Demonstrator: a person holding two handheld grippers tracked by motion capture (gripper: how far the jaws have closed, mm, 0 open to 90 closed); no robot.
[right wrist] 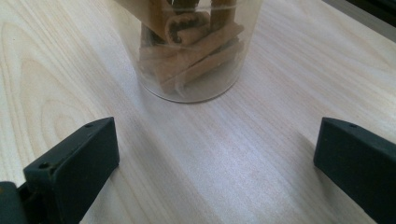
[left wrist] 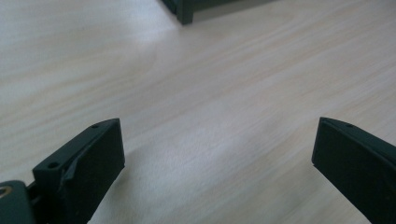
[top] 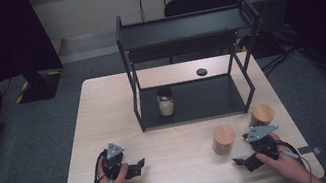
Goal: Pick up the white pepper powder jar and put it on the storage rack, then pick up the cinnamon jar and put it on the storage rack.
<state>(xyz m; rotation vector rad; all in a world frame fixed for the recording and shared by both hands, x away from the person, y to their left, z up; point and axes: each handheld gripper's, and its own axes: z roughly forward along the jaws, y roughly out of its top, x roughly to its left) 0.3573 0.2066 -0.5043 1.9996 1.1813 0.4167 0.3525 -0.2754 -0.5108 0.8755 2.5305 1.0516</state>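
Two clear jars with wooden lids stand on the table's right side: one (top: 223, 139) nearer the middle, another (top: 262, 114) by the rack's right front leg. My right gripper (top: 243, 162) rests open just in front of the nearer one. In the right gripper view that jar (right wrist: 191, 51) holds cinnamon sticks and stands a short way beyond the open gripper (right wrist: 215, 163), untouched. My left gripper (top: 137, 166) lies open on the front left of the table; in the left gripper view bare wood lies between the jaws of the gripper (left wrist: 217, 154). A third jar (top: 165, 101), black-lidded, stands on the rack's lower shelf.
A black two-tier rack (top: 180, 30) stands at the back middle of the wooden table (top: 103, 112); its front left foot (left wrist: 184, 11) shows in the left gripper view. A small black disc (top: 201, 71) lies behind the lower shelf. A chair (top: 201, 2) stands beyond the table.
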